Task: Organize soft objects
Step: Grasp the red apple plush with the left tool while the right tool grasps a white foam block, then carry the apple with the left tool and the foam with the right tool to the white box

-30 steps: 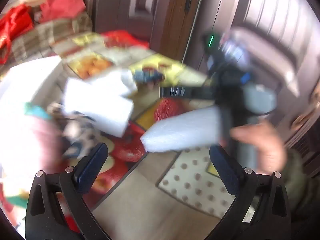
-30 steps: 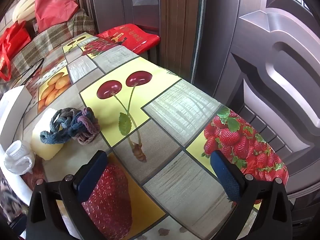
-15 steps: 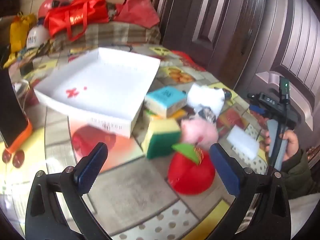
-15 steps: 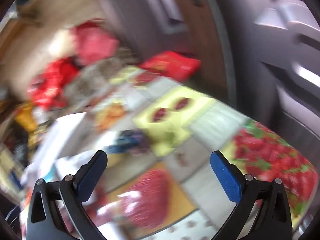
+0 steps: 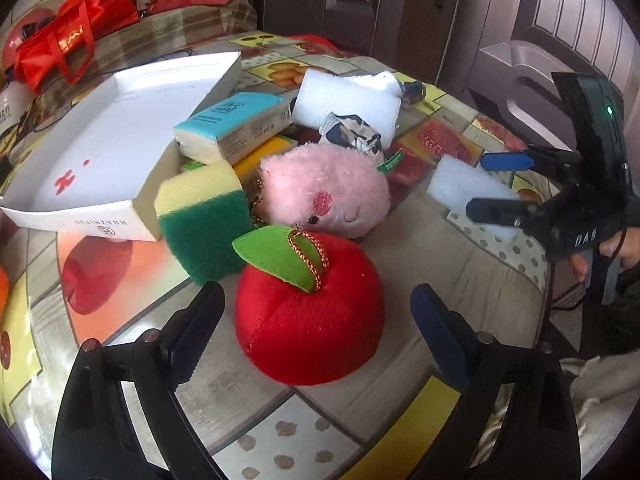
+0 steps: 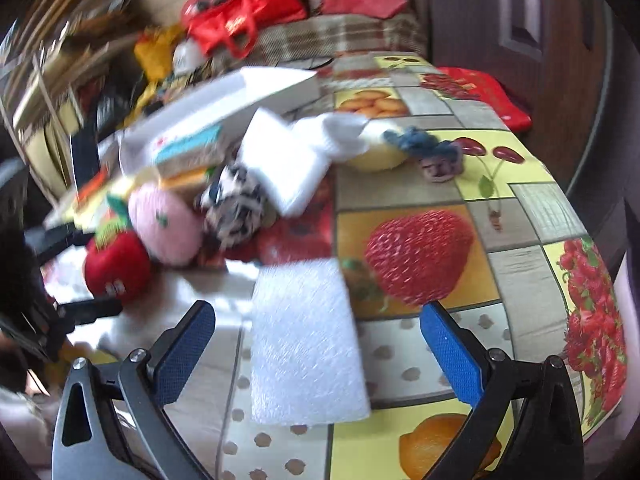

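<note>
Left hand-held gripper [image 5: 316, 312] spread wide astride the red plush apple [image 5: 308, 308]; right hand-held gripper [image 6: 316, 340] spread around white foam sheet [image 6: 306, 344].

Plush toys: two, a red apple [image 5: 308, 312] and a pink ball [image 5: 324, 192]
Scouring sponges: one, yellow and green [image 5: 204, 220]
White foam blocks: two, one [image 6: 306, 340] near the table's front edge, one [image 6: 286, 162] farther in
Tissue packs: one [image 5: 236, 128]
White boxes: one [image 5: 100, 140]
Patterned cloth bundles: one [image 5: 354, 132]
Knitted pieces: one [image 6: 426, 148]
Red bags: one [image 5: 68, 44]
</note>
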Motion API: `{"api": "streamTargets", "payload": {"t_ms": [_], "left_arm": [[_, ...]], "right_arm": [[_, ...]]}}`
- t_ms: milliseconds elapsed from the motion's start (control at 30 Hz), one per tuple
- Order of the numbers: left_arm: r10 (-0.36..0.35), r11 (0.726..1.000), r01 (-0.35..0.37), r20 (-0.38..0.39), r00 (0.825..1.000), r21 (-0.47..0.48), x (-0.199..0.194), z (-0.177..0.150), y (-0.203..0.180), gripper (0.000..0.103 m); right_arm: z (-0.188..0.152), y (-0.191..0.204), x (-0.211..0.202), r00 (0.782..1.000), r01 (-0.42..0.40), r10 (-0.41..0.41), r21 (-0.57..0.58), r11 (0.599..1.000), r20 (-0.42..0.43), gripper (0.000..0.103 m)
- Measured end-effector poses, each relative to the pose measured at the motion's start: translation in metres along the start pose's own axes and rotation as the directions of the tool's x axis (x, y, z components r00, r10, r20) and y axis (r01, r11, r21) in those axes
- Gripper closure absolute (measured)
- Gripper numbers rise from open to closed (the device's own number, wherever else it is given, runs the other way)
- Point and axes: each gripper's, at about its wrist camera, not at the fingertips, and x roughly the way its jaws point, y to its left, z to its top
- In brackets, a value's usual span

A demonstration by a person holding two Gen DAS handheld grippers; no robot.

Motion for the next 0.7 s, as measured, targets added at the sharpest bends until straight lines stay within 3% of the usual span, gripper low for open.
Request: {"api": "streamTargets", "payload": {"t_ms": [67,200,233,267,367,467,533,567,667,700], "left_arm": [[-0.010,1.000,0.010,-0.013,1.000,-0.015,0.001,0.001,0.005,0.011],[-0.013,1.000,0.013,-0.028,1.000,-0.012,0.006,0.000,0.008,0.026],[-0.019,1.000,0.019,-0.025,1.000,-0.002,0.007,-0.004,0.006,0.040],[-0.025,1.000,0.025,-0.023,0.999,0.010,0.007,-0.005,0.004,0.041],[-0.041,0.999,0.041,-0.001,0.999,0.016,0.000,-0.010,0.003,0.042],[-0.019,1.000,0.019,0.108,0.994,0.002,-0.025,-0.014,0.012,0.042],[0.036,0.999,-0.032,0.230,0.972,-0.023,-0.053,-0.013,0.021,0.042],[0.078,0.997,-0.065,0.301,0.951,-0.051,-0.068,-0.012,0.028,0.042],[0.246,0.965,-0.169,0.479,0.843,-0.200,-0.107,-0.012,0.052,0.041],[0.295,0.950,-0.192,0.507,0.810,-0.246,-0.112,-0.012,0.058,0.041]], "right_arm": [[0.001,0.005,0.007,1.000,0.011,-0.011,-0.032,0.999,-0.019,0.015],[-0.002,0.013,0.009,0.999,0.046,-0.048,-0.092,0.995,-0.013,0.027],[-0.003,0.014,0.007,0.999,0.042,-0.042,-0.103,0.994,-0.007,0.043],[-0.003,0.015,0.004,0.999,0.033,-0.034,-0.116,0.993,-0.003,0.051],[-0.006,0.015,-0.001,1.000,0.014,-0.013,-0.120,0.993,0.003,0.051],[-0.001,0.007,-0.020,0.997,-0.022,0.028,-0.075,0.997,0.078,0.051],[0.009,-0.001,-0.044,0.982,-0.052,0.058,-0.036,0.998,0.177,0.051],[0.015,-0.004,-0.060,0.967,-0.066,0.068,-0.014,0.998,0.245,0.051],[0.029,-0.009,-0.098,0.898,-0.099,0.069,0.047,0.994,0.434,0.051],[0.032,-0.009,-0.110,0.859,-0.114,0.063,0.071,0.991,0.507,0.051]]}}
